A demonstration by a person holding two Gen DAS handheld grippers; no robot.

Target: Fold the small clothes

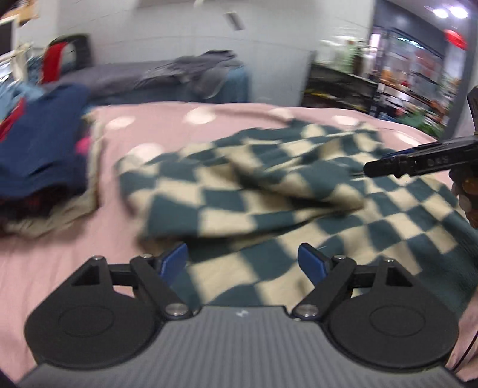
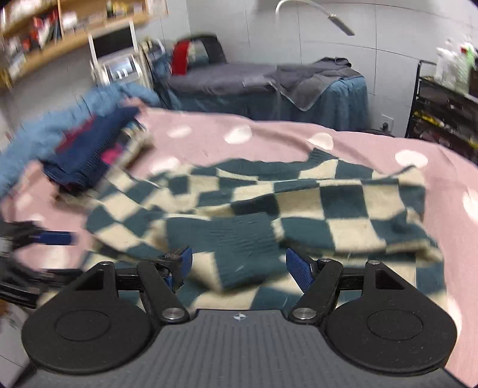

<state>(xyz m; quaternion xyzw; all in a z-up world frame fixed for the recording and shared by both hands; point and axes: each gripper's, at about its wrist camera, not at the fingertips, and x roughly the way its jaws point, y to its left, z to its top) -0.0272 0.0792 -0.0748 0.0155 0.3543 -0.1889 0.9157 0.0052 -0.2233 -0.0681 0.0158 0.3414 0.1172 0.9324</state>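
Note:
A green-and-cream checkered knit sweater (image 1: 269, 191) lies partly folded on the pink dotted bed cover (image 1: 59, 268), with one part laid over the rest. It also shows in the right wrist view (image 2: 298, 209). My left gripper (image 1: 242, 262) is open and empty, just above the sweater's near edge. My right gripper (image 2: 239, 264) is open and empty over the sweater's near fold. The right gripper also shows at the right edge of the left wrist view (image 1: 418, 162). The left gripper shows blurred at the left edge of the right wrist view (image 2: 44, 238).
A pile of folded clothes, navy on top (image 1: 41, 149), sits on the bed's left side (image 2: 89, 143). A second bed with grey towels (image 2: 283, 80) stands behind. Shelves (image 2: 59, 27) are at the left and a black rack (image 2: 448, 110) at the right.

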